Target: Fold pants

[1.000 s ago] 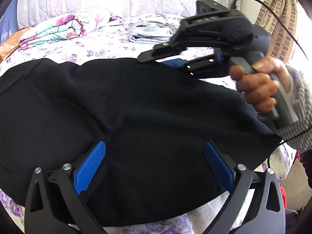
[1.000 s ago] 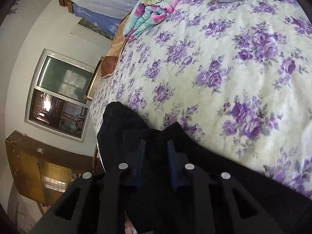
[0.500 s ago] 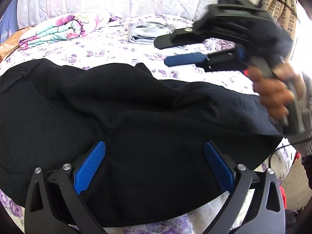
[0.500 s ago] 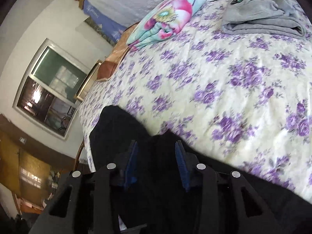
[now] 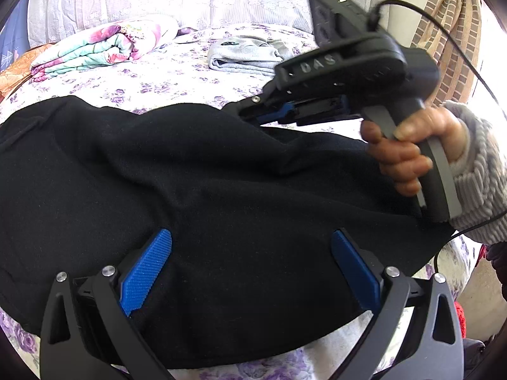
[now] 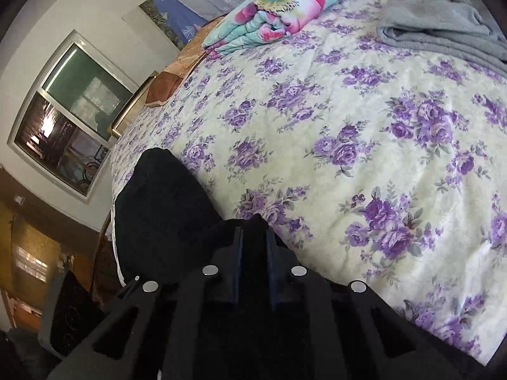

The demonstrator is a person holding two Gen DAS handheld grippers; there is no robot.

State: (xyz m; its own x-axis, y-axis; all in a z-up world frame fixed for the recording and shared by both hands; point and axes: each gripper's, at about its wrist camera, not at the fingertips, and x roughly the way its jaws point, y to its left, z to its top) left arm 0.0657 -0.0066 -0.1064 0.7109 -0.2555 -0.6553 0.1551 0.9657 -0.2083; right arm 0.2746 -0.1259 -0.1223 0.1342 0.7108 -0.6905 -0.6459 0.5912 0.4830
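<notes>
My left gripper point(image 5: 250, 269) is hovering wide apart over the pants point(image 5: 190, 190), gripping nothing. My right gripper point(image 6: 253, 247) is pinching the far edge of the pants, jaws nearly closed on cloth. The pants are lying spread across the bed point(image 6: 348, 126); I judge only 1 fold is starting, most remaining.

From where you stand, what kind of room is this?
Most likely a bedroom. A bed with a floral sheet fills the view, a folded quilt lies near its head, and black pants and a grey garment are laid out on it.
</notes>
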